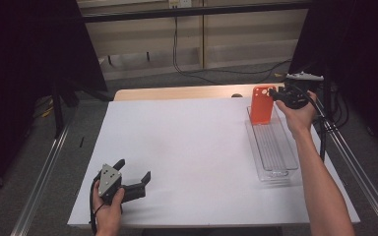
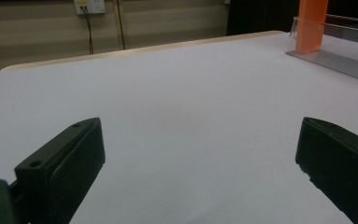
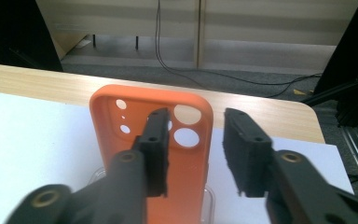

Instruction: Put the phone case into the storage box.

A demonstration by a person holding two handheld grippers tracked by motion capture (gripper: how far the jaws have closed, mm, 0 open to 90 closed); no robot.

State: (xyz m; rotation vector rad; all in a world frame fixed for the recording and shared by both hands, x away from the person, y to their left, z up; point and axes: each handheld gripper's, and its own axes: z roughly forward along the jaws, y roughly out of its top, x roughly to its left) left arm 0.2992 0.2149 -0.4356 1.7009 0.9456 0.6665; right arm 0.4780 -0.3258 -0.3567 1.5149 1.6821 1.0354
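Observation:
An orange phone case (image 1: 262, 104) stands upright at the far end of a long clear tray (image 1: 275, 147) on the right side of the white table. My right gripper (image 1: 277, 93) is level with the case's top right. In the right gripper view the case (image 3: 112, 126) faces me with its camera holes, and its right edge sits in the gap of my right gripper (image 3: 196, 116). The jaws stand apart and the pads do not press on it. My left gripper (image 1: 134, 168) rests open near the front left of the table, nothing between its jaws (image 2: 198, 126).
A white sheet (image 1: 192, 147) covers the table, with a strip of bare wood (image 1: 177, 92) along the far edge. Metal rails (image 1: 44, 167) run along both sides. Cables (image 1: 216, 73) lie on the floor beyond. The tray (image 2: 335, 60) and case (image 2: 311, 23) are far right in the left gripper view.

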